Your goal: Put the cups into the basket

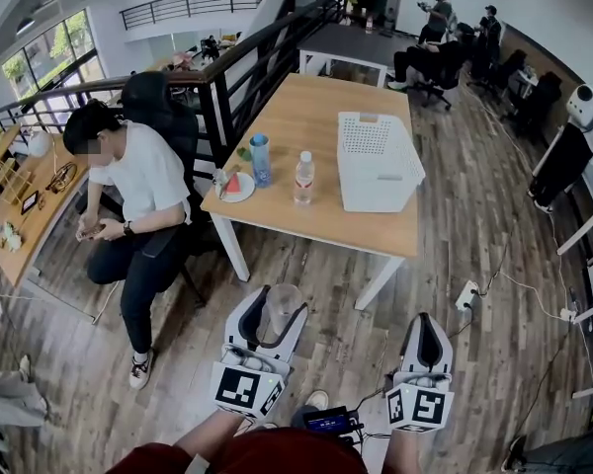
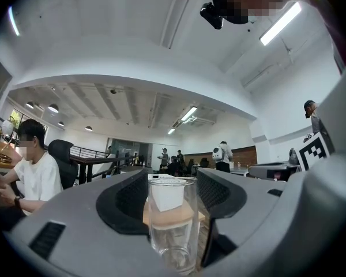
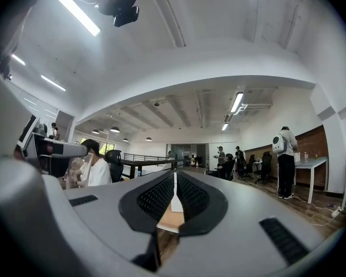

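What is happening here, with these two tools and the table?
A person holds a clear cup upright in the left tongs, which grip it from both sides. The right tongs are shut and empty. The white basket sits on the wooden table ahead, and the cup is not yet in it.

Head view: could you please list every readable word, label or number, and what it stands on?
No text can be read.
Label on the clear bottle: too small.
Blue screen of the small device: blurred.
Markers on the left gripper and right gripper: patterns, no letters.
On the glass cup: no print.
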`<state>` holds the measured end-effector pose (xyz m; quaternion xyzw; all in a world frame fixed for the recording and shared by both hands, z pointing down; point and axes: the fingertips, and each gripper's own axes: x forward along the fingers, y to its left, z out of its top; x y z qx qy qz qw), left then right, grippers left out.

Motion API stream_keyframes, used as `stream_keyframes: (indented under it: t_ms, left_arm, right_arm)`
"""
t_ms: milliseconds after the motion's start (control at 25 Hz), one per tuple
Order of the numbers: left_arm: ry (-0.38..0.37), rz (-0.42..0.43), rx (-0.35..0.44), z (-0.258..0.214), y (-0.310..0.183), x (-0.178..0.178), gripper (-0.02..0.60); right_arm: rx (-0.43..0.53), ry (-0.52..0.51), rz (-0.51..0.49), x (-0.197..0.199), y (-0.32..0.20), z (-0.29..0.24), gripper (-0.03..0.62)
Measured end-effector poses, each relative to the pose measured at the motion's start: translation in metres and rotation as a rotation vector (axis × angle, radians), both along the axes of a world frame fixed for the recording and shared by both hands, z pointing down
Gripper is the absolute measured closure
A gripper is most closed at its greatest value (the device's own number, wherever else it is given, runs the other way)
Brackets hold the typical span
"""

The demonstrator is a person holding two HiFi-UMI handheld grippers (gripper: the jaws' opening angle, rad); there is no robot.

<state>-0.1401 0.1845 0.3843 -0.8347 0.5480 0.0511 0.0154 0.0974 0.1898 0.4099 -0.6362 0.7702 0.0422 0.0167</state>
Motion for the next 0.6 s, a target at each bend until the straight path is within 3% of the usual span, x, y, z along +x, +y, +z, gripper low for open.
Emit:
stream_keyframes:
  t_ms: [600]
  left_arm:
    - [0.018, -0.027, 0.011, -0.014, -0.06, 0.052, 0.311]
  right_arm:
    - [0.013, 0.019, -0.034, 0.054, -0.06, -0.015, 0.574]
